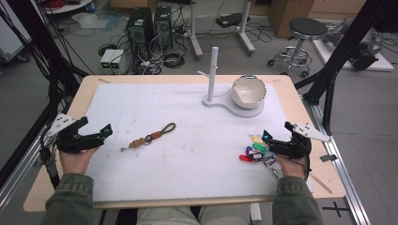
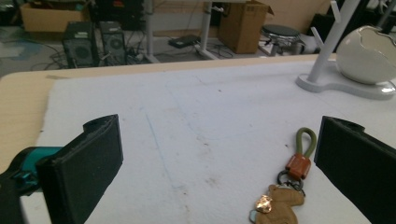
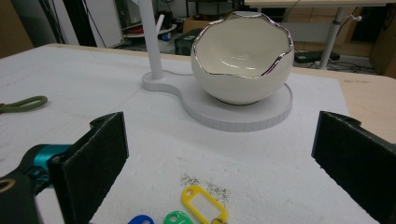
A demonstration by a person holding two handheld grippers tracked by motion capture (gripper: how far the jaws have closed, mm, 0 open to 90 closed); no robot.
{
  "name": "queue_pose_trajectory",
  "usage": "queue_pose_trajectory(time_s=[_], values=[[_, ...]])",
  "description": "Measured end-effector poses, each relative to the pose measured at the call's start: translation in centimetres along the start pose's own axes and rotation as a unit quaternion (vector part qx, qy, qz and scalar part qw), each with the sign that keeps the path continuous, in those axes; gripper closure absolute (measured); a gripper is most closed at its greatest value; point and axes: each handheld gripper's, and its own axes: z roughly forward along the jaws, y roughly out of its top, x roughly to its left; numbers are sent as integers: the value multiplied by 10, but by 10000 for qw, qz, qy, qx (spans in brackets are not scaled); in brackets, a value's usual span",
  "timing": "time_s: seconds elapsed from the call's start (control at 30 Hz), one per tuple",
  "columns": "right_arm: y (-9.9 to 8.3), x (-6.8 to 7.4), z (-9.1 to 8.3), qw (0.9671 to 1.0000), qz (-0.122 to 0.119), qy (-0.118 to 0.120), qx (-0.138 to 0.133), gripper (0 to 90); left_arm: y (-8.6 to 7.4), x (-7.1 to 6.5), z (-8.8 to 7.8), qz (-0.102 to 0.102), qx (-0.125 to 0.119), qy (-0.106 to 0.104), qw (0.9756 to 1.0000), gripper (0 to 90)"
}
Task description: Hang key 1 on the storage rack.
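I sit at a wooden table [image 1: 42, 187] covered by a white mat [image 1: 187, 154], holding a claw in each hand. At the far left, my left gripper [image 1: 101, 135] rests at the mat's left edge, its two black jaws spread wide with nothing between them. Just to its right lies a leather keychain [image 1: 151, 136]: a brown tag, a metal ring, an orange-brown sleeve and an olive cord loop, stretched diagonally on the mat; in the left gripper view it lies near the inner side of the right-hand jaw, apart from it. Further right, toward the back of the mat, stands a white peg stand [image 1: 212, 75] on a flat white base, and on that base sits a cream bowl [image 1: 248, 91] shaped like a cracked eggshell with a silvery rim. Near the right edge of the mat lies a bunch of coloured key tags [image 1: 256, 151], yellow, green, blue, purple and red. My right gripper [image 1: 268, 139] rests just beside that bunch, jaws likewise wide apart and empty, pointing toward the bowl.
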Motion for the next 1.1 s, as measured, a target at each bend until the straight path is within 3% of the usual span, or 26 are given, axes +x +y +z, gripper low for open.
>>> queue_pose_trajectory(time_s=[0.3, 0.57, 0.8, 1.1], values=[[0, 1, 1, 10000, -73, -5, 32, 28, 7, -10, 12, 151, 186, -83, 9997, 17], [0, 1, 0, 10000, -78, -4, 20, 28, 12, -23, 31, 267, 435, -292, 9983, 17], [0, 1, 0, 10000, -63, -14, 14, 28, 13, -30, 45, 172, 628, -371, 9972, 17], [0, 1, 0, 9999, -113, -24, 29, 28, 15, -42, 63, 253, 791, -517, 9952, 17]])
